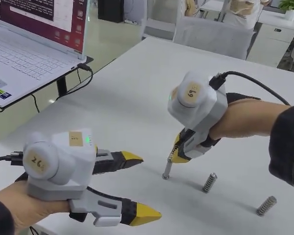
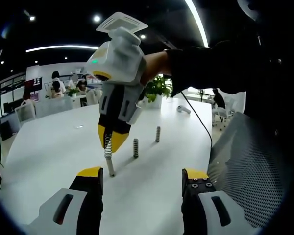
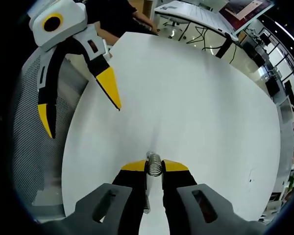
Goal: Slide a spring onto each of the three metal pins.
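Nearest, the left gripper (image 1: pixel 148 186) is held low over the tabletop (image 1: pixel 137 88), its fingers spread wide with nothing between them. It is best left there, clear of the work. To the right, a near pin (image 1: pixel 266 205) and a middle pin (image 1: pixel 209 182) are each seen already sleeved in a coil.

Just beyond them the bare pin (image 1: pixel 166 171) stands upright. The spring (image 3: pixel 155 164) is clamped between the fingers of the right gripper (image 1: pixel 179 155) directly above it, its lower end at the pin's tip. Whether the tip has entered the coil cannot be told.

The step is judged best done by lining the spring's axis up with the pin and lowering it straight, so that no coil is snagged. The fingers should be parted only once the pin is well inside. Farthest, a laptop (image 1: pixel 34 44) is seen well apart.
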A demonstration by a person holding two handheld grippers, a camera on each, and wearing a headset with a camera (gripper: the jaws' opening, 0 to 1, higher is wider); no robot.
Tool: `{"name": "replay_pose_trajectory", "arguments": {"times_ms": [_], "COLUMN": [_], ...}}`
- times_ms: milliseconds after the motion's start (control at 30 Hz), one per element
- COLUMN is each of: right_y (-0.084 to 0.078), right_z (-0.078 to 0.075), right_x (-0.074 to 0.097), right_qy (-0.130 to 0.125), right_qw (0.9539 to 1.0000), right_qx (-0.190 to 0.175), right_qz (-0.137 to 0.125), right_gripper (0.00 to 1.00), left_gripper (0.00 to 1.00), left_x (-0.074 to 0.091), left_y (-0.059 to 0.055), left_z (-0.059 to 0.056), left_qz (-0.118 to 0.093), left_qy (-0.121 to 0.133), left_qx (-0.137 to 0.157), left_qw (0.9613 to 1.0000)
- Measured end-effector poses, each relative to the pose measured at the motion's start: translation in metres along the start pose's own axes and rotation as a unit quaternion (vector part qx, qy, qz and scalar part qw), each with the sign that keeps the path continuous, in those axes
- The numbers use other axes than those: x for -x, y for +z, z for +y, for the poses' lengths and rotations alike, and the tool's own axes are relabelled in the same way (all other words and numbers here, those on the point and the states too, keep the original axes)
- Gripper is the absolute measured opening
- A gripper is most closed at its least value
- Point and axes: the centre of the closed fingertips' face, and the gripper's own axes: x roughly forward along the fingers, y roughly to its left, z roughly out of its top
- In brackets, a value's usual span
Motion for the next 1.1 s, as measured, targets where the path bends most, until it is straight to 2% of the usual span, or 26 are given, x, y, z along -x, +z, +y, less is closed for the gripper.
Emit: {"name": "replay_pose_trajectory", "arguments": {"times_ms": [467,533,733,1100], "right_y": [-0.005,-0.003,-0.008,-0.015], "right_z": [-0.003,-0.003,0.002,0.005], "right_x": [-0.018,-0.018,-0.029,-0.045], "right_qy": [0.016,0.018,0.026,0.031], "right_qw": [0.9998,0.9998,0.9994,0.9990], "right_qx": [-0.008,-0.012,-0.008,-0.011], "right_qz": [0.010,0.005,0.022,0.028], "right_gripper": [0.09,0.09,0.09,0.09], "left_gripper": [0.60,0.60,0.60,0.60], "left_x": [-0.001,-0.002,-0.001,0.000], "left_y": [0.001,0.001,0.000,-0.002], "left_z": [-0.002,-0.002,-0.002,0.001], "left_qz": [0.001,0.001,0.001,0.001], "left_qy": [-0.001,-0.001,0.001,0.003], "left_qx": [0.004,0.004,0.006,0.007], "left_qw": [1.0000,1.0000,1.0000,1.0000]}}
